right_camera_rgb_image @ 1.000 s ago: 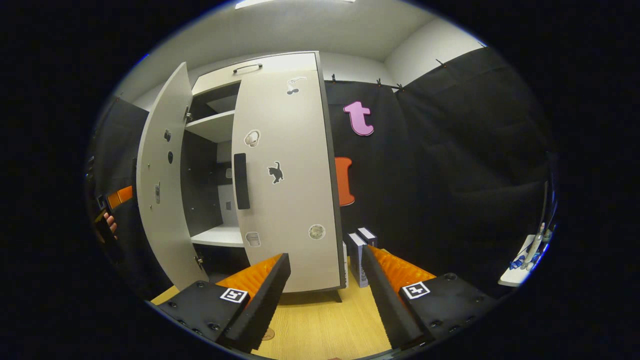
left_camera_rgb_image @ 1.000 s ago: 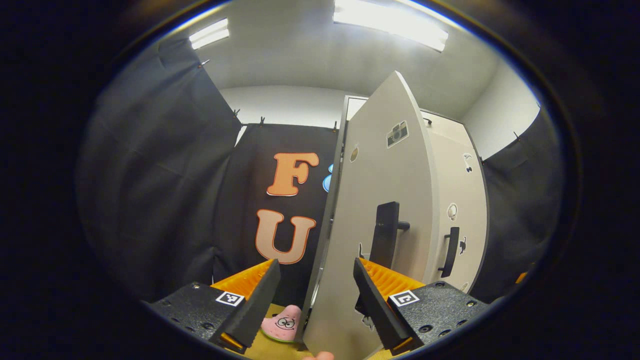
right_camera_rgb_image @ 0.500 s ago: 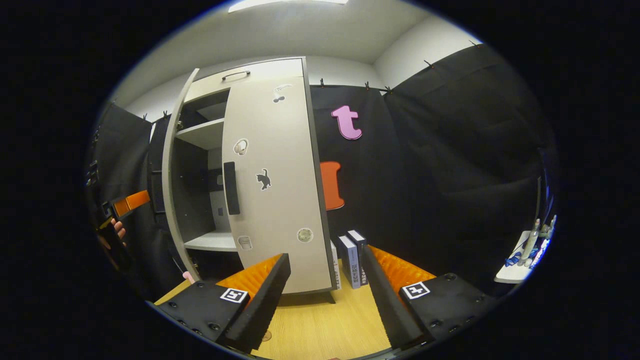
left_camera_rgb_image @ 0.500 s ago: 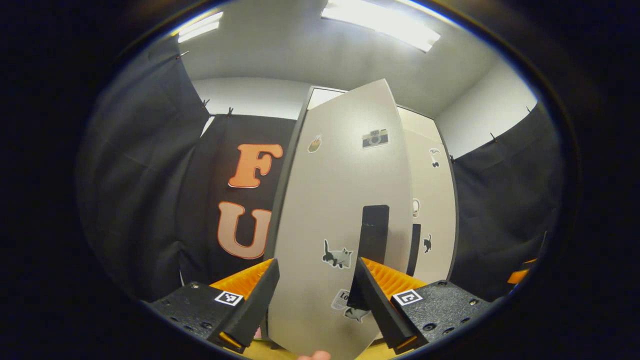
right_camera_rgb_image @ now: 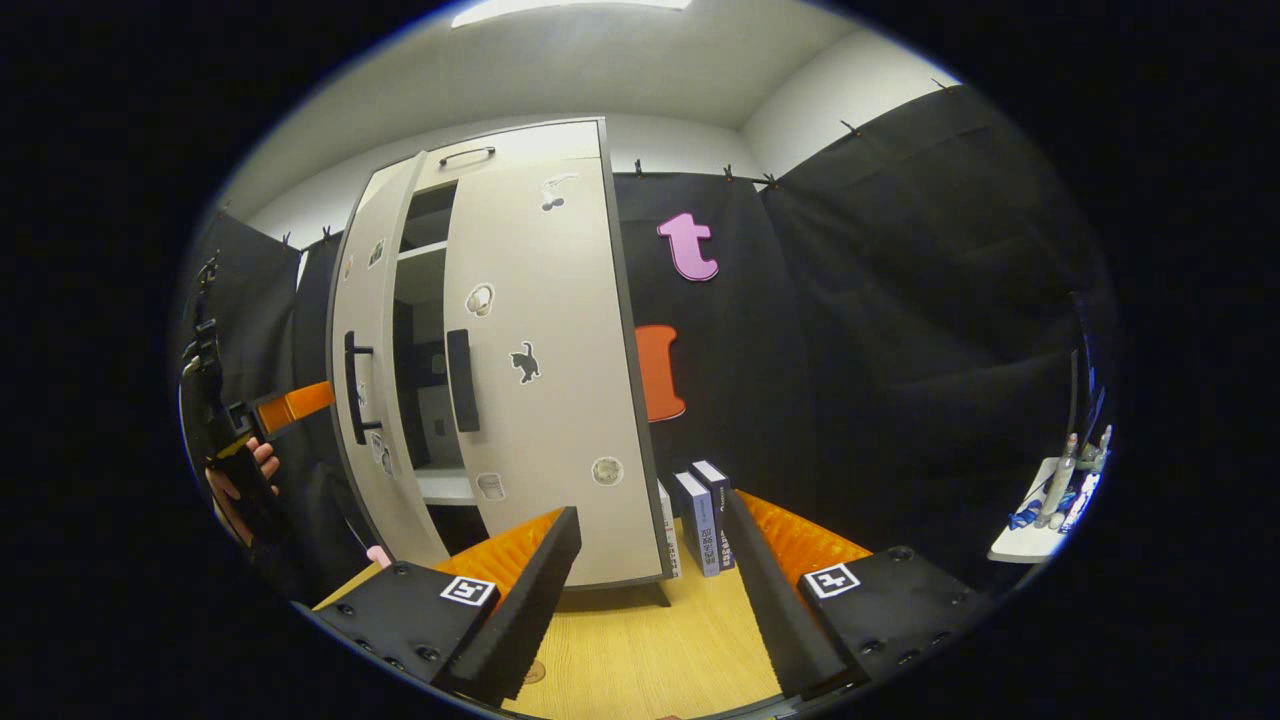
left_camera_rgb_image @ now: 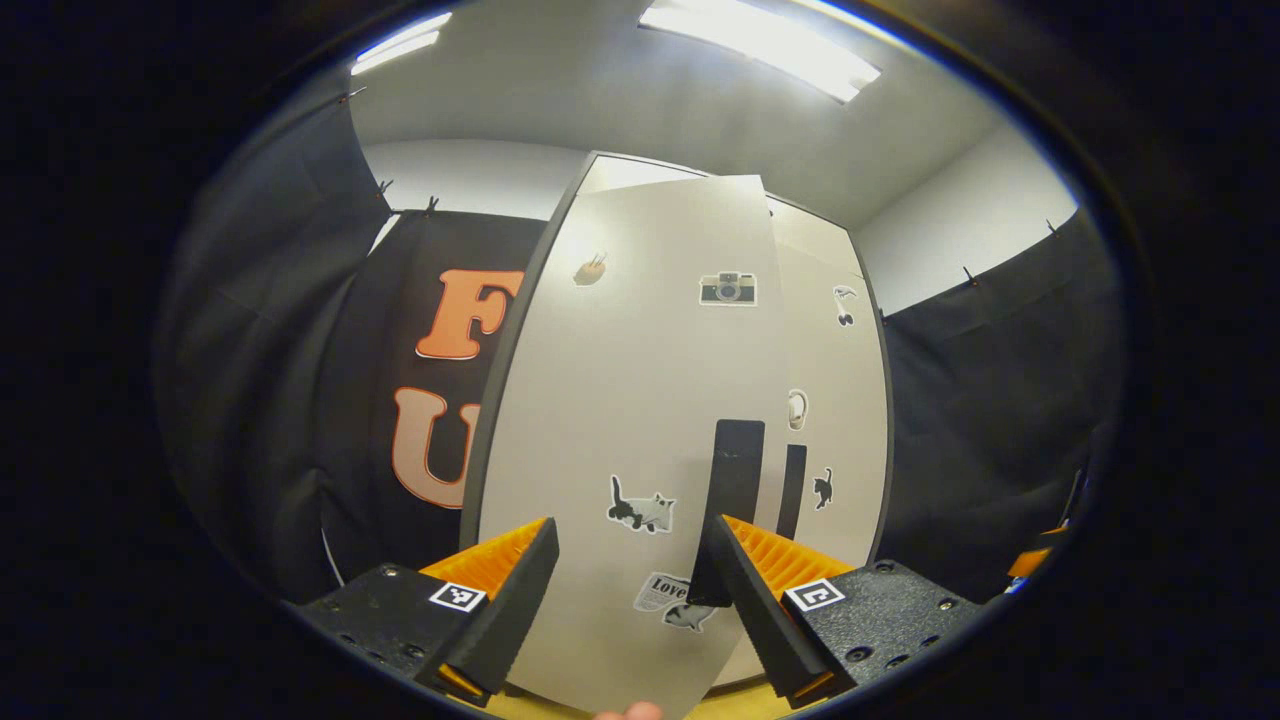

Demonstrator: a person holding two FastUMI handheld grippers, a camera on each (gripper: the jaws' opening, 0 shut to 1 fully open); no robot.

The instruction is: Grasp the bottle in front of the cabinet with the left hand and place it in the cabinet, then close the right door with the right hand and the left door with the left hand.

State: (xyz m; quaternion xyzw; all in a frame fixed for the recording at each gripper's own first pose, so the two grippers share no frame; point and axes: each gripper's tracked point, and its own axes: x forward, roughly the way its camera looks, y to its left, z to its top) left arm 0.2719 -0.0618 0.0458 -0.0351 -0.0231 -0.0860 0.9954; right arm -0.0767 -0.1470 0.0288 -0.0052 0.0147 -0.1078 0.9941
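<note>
We judge the task nearly done: right door [right_camera_rgb_image: 545,380] shut, left door [left_camera_rgb_image: 640,440] at frame centre nearly closed, bottle unseen, presumably inside; our left hand-held gripper [left_camera_rgb_image: 625,590] and right hand-held gripper [right_camera_rgb_image: 650,590] gape empty.

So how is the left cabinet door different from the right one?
The left door is ajar, leaving a gap that shows shelves, while the right door is shut flat against the cabinet. The left door carries a camera sticker and a cat sticker low down; the right door has a small black cat sticker mid-height. The open left gripper faces the left door, and the open right gripper faces the right door. Both doors are pale with a dark vertical handle.
</note>
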